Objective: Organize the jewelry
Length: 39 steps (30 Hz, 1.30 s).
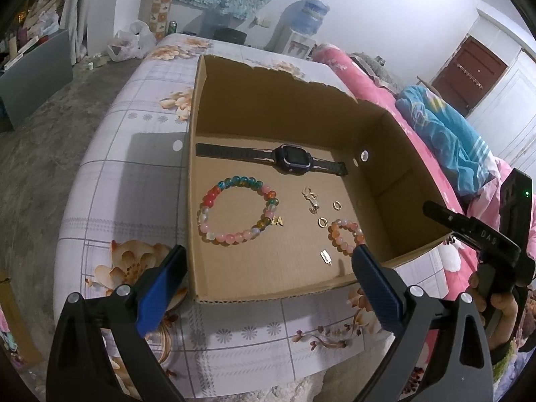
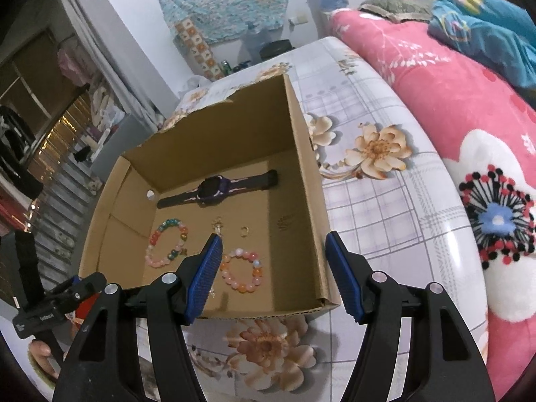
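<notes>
Over the box [image 1: 214, 117] near edge you are holding both claws gaping, empty | watch [image 1: 291, 159] lying far, bracelets [image 1: 239, 211] and rings [image 1: 337, 204] nearer inside | step: choosing a piece | next: lowering, closing gently.

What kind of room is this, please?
Probably a lived-in bedroom at home: folded pink blanket, water dispenser, and a flowered table holding the cardboard box of jewelry.

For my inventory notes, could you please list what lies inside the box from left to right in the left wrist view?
Large multicoloured bead bracelet → silver clasp charm → small orange-pink bead bracelet, with the watch stretched across behind them.
</notes>
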Motion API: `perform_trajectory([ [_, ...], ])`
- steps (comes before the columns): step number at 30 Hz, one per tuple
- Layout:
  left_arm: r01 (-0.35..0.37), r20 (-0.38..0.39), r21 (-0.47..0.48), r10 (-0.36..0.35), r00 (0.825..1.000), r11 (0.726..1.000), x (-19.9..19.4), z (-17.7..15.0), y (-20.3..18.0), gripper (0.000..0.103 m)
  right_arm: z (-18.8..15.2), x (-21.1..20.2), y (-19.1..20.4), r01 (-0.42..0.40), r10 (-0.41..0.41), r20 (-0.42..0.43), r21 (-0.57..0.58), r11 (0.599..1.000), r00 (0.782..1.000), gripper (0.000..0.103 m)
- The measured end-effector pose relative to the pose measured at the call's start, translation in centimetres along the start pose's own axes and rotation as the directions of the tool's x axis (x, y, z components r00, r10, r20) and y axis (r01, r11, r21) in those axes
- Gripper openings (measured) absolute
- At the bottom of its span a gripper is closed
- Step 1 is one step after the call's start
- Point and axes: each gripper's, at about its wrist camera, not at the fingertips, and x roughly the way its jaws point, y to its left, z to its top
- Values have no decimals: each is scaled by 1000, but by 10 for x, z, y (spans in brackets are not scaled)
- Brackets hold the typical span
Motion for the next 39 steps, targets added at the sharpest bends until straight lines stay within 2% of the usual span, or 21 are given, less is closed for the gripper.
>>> perform_trajectory([
  [32,40,-7,34,-40,999,999,-13,-11,3,96,-29,-22,1,32,-32,-2,45,998,999,62],
  [39,71,29,53,-72,997,996,-18,-15,9,97,-34,-30,1,18,-19,35,34,999,999,64],
])
